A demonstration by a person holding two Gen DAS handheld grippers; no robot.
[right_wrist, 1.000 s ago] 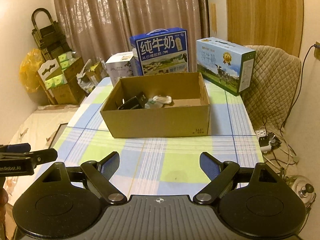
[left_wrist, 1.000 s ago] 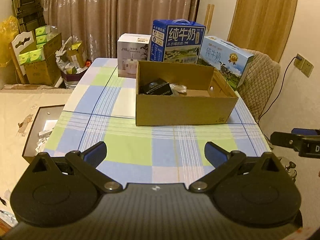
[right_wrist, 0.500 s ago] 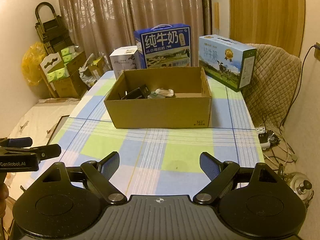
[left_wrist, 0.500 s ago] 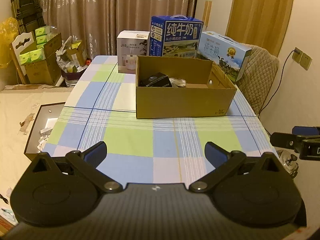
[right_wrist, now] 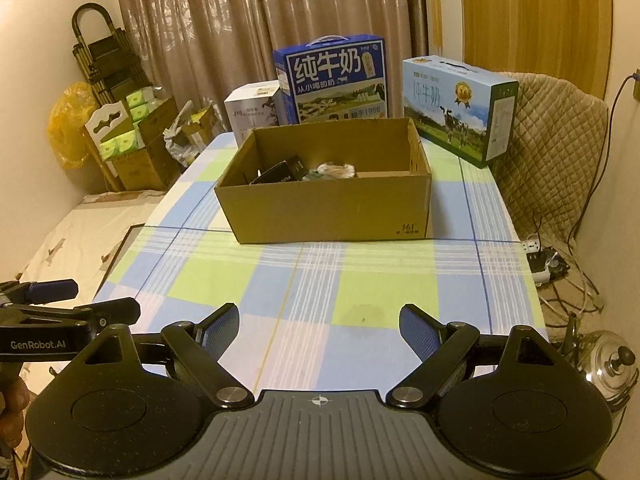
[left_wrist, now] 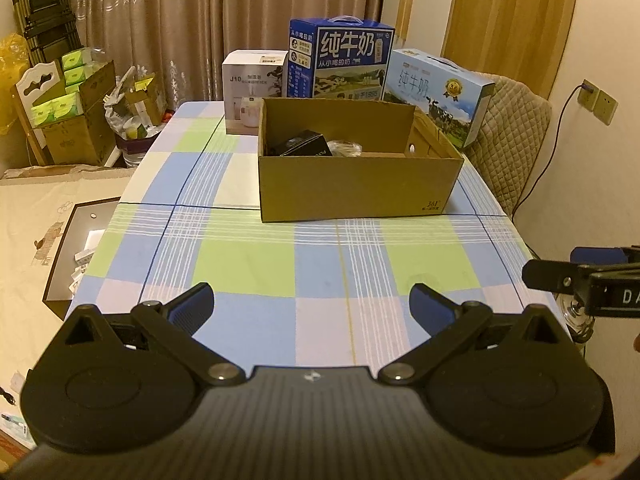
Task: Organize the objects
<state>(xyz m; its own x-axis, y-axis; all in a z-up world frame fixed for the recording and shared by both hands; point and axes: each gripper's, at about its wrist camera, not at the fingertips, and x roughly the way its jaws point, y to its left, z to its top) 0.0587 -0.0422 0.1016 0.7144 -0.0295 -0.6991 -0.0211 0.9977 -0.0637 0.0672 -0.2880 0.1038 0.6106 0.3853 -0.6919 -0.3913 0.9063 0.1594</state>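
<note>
With both our left gripper [left_wrist: 311, 307] and right gripper [right_wrist: 319, 325] spread and empty at frame bottom, we might nudge the box [right_wrist: 332, 204] at centre while reaching in.

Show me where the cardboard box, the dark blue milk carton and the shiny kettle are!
cardboard box [right_wrist: 332, 210]: right wrist view, on its front wall.
dark blue milk carton [left_wrist: 347, 60]: left wrist view, on its printed front face.
shiny kettle [right_wrist: 612, 364]: right wrist view, on its lid.
</note>
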